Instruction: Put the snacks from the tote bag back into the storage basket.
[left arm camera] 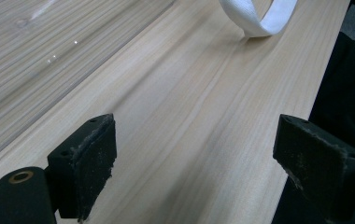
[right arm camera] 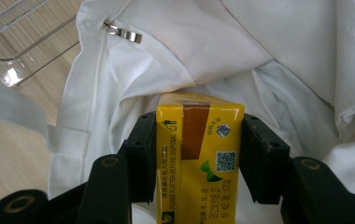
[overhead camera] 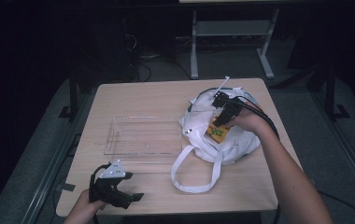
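Right gripper view: the right gripper (right arm camera: 199, 154) clamps a yellow carton (right arm camera: 196, 158) by its two sides, long axis running away from the camera, top end at the white bag's (right arm camera: 269, 51) mouth; the clear tray (overhead camera: 140, 135) lies just left of the bag; the left gripper (overhead camera: 119, 189), wide open and empty, hovers over the bare wood table (overhead camera: 241, 186); dark room beyond.

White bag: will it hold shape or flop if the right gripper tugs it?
Probably floppy: the white bag lies crumpled in soft folds, and its strap sprawls in a loose loop on the table. It would likely drag and bunch, not slide whole. The drink carton, clamped in the right gripper, looks stiffer.
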{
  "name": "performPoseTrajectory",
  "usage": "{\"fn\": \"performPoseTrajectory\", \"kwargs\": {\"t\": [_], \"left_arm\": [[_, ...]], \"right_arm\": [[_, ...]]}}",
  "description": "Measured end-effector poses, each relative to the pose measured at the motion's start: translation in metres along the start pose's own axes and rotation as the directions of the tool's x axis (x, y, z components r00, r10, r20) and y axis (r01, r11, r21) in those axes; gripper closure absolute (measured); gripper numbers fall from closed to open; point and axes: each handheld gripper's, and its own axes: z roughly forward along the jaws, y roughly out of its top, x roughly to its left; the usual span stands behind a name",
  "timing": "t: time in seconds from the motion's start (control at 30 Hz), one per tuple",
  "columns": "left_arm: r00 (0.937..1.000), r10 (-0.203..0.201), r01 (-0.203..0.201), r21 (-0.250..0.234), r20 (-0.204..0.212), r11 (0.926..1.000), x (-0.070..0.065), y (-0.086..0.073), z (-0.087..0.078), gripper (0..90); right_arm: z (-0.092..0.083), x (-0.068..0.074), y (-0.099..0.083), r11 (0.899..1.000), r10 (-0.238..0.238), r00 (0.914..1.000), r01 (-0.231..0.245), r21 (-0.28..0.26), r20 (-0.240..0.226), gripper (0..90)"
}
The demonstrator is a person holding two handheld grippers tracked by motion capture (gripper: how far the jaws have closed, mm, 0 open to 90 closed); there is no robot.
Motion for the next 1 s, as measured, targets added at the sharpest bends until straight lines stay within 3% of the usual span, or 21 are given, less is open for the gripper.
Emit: {"fn": "performPoseTrajectory", "kwargs": {"t": [0.5,1.0], "left_arm": [[1.0,0.006,-0.006,0.008,-0.002,0.9999,0.0,0.0,0.0,13.2],[1.0,0.007,-0.007,0.009,-0.003,0.9999,0.0,0.0,-0.001,13.2]], "right_arm": [[-0.021,0.001,-0.002,1.0,-0.018,0.9997,0.018,-0.011,0.018,51.5],[-0.042,0.002,0.0,0.999,-0.031,0.9995,0.031,-0.033,0.004,51.5]]}}
